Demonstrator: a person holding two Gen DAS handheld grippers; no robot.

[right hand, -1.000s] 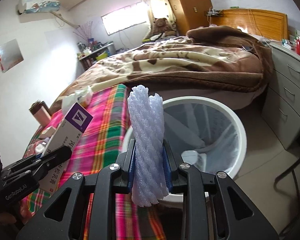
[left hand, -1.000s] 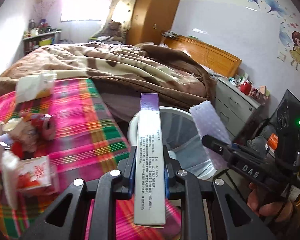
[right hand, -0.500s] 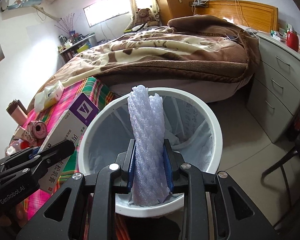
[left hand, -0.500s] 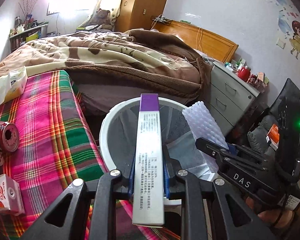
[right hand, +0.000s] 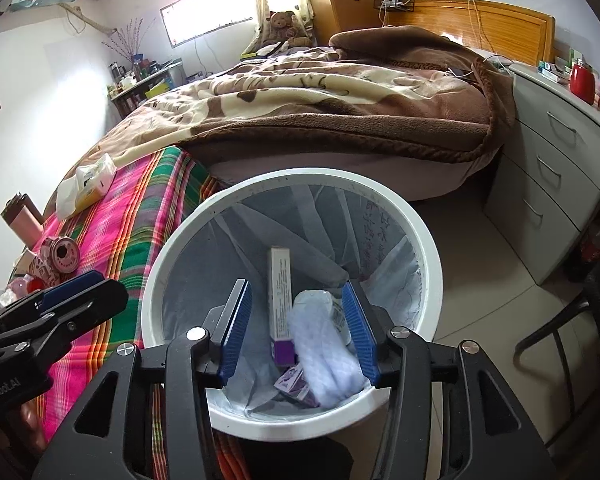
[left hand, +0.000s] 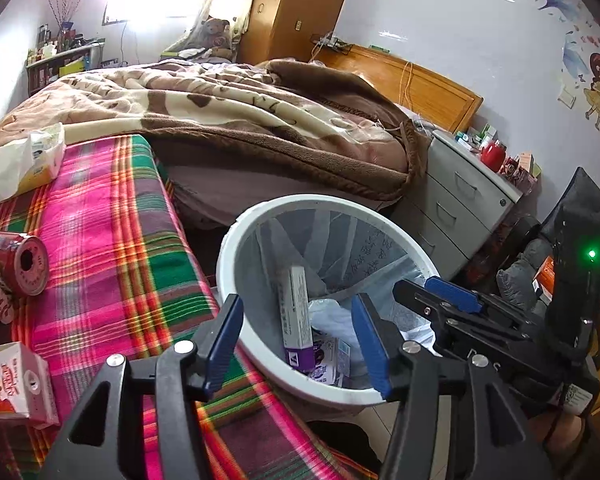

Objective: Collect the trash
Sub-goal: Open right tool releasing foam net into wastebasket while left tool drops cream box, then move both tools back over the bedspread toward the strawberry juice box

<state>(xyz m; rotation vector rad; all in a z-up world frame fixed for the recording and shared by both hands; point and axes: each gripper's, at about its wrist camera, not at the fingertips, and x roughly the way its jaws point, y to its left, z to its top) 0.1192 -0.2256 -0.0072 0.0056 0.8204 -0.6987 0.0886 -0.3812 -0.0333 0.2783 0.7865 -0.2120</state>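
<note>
Both the left gripper [left hand: 298, 334] and the right gripper [right hand: 300, 330] hang over the white bin [right hand: 428, 248] with jaws just opened and nothing between them, while the purple-ended box [right hand: 280, 300] and the foam sleeve [right hand: 324, 348] lie inside it, right of the plaid cloth [left hand: 112, 240].

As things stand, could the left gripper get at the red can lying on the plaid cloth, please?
Probably yes: the left gripper is open and empty over the bin, and bare plaid cloth separates it from the red can.
</note>
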